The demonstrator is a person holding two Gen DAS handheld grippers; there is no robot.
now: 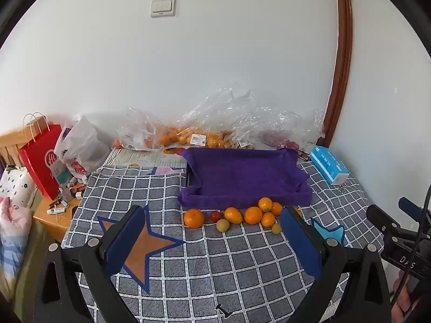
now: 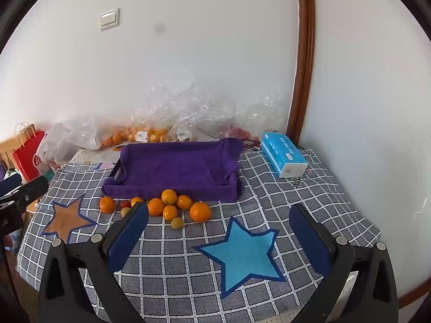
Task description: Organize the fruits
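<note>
Several oranges lie in a loose cluster on the checked cloth, just in front of a tray lined with a purple towel. Among them sit a small red fruit and two pale yellow-green ones. My left gripper hovers open over the cloth, short of the fruit, nothing between its blue pads. My right gripper is open too, empty, with the fruit beyond its left finger.
Clear plastic bags with more oranges lie against the wall behind the tray. A blue tissue pack sits at the right. A red paper bag and clutter stand off the table's left edge. Star patches mark the cloth.
</note>
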